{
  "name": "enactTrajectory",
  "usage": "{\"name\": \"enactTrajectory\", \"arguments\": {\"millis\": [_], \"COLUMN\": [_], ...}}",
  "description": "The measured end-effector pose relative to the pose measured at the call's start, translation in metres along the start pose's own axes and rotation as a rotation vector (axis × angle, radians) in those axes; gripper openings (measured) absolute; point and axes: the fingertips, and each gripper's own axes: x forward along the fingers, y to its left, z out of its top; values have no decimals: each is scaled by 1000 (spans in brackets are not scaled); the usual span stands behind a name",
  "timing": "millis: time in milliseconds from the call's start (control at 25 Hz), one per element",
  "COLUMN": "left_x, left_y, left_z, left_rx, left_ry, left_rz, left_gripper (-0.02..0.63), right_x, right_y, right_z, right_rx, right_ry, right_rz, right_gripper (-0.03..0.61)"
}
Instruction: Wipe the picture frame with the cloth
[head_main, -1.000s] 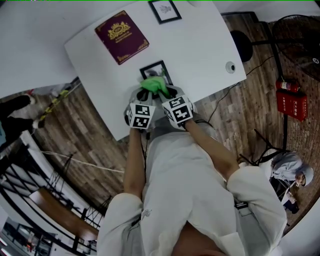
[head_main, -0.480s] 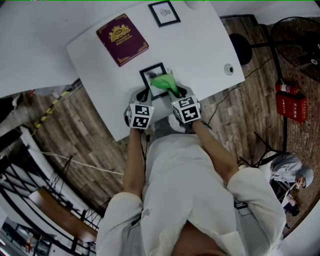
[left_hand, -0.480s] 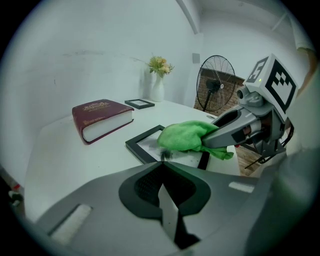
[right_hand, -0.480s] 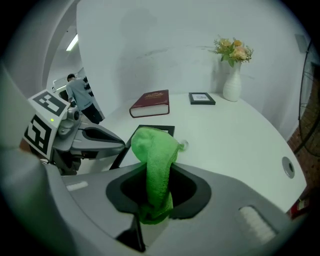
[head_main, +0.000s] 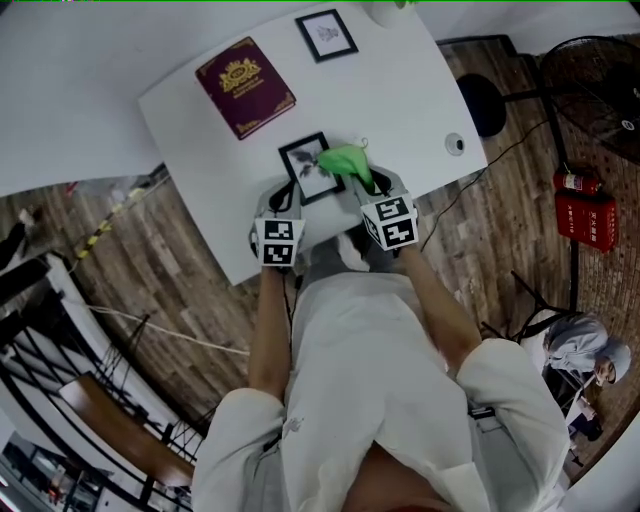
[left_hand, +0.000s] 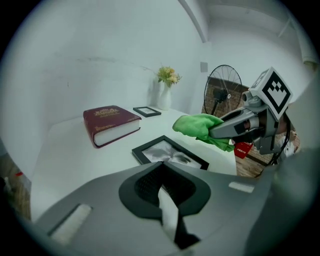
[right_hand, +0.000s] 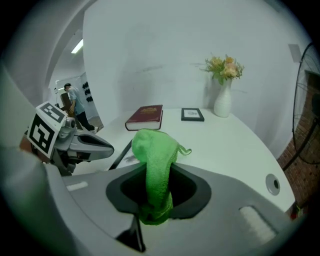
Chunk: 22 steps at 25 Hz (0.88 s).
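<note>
A black picture frame (head_main: 305, 170) lies flat on the white table (head_main: 420, 90); the left gripper view shows it just ahead of the jaws (left_hand: 170, 152). My right gripper (head_main: 368, 185) is shut on a green cloth (head_main: 345, 160), which hangs bunched at the frame's right edge. The cloth (right_hand: 157, 165) fills the right gripper (right_hand: 155, 200) between its jaws. My left gripper (head_main: 283, 200) sits at the frame's near left corner. Its jaws (left_hand: 162, 180) are shut, with nothing seen between them. The frame's near edge is hidden behind the left gripper.
A maroon book (head_main: 245, 87) lies at the far left of the table, a small framed picture (head_main: 328, 35) behind it. A vase of flowers (right_hand: 223, 95) stands at the back. A round grommet (head_main: 456, 145) is near the right edge. A fan (left_hand: 222, 95) stands on the floor.
My right gripper has carried the green cloth to the right across the frame, from its near left part to its right edge. The left gripper stayed by the frame's near corner.
</note>
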Motion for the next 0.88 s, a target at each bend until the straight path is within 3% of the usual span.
{"name": "enactTrajectory", "arguments": {"millis": [320,880], "left_x": [-34,-79], "left_y": [-9,-38], "left_z": [41,91], "left_rx": [-15,-15], "left_ry": [-115,-224], "left_rz": [71,271], "left_gripper": [20,20], "right_x": [-25,-54], "right_y": [13,14], "right_z": [46,79], "right_rx": [-114,-200], "right_ry": [-147,-255], "right_rz": [86,251], "right_gripper": [89,89]}}
